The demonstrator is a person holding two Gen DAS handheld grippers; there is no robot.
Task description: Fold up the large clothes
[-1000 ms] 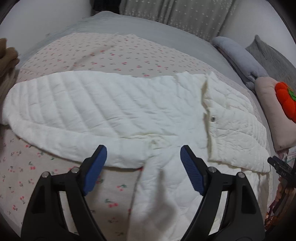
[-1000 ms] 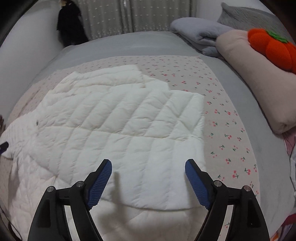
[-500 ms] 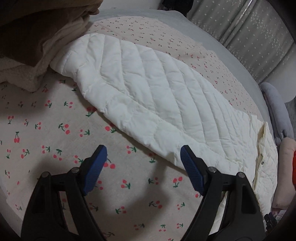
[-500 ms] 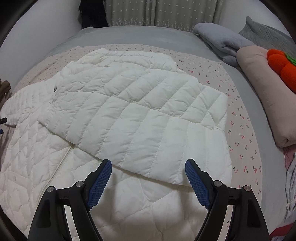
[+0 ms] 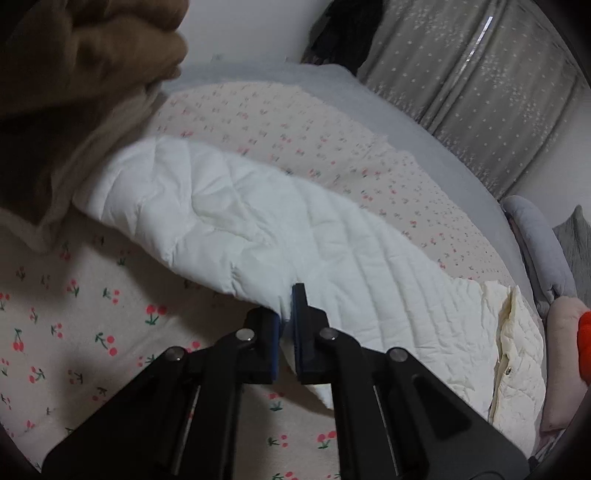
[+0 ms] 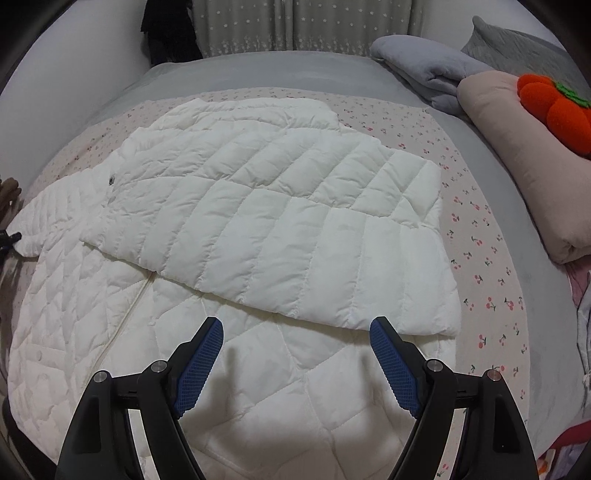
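A white quilted puffer jacket point(image 6: 280, 229) lies spread on a cherry-print bed sheet point(image 6: 480, 229), one front panel folded over its lining. In the left wrist view its long sleeve point(image 5: 229, 218) stretches toward the left. My left gripper point(image 5: 286, 317) is shut on the sleeve's near edge, the fabric pinched between the blue pads. My right gripper point(image 6: 295, 354) is open and empty, hovering over the jacket's quilted lining point(image 6: 258, 387) near the front hem.
A brown and beige pile of clothes point(image 5: 74, 92) sits by the sleeve's cuff. A pink pillow point(image 6: 517, 155), an orange plush point(image 6: 550, 107) and a folded grey blanket point(image 6: 424, 66) lie on the right. Curtains point(image 6: 295, 26) hang behind the bed.
My left gripper swung left along the sleeve, came down and closed on its near edge. My right gripper drew back toward the hem and stayed open.
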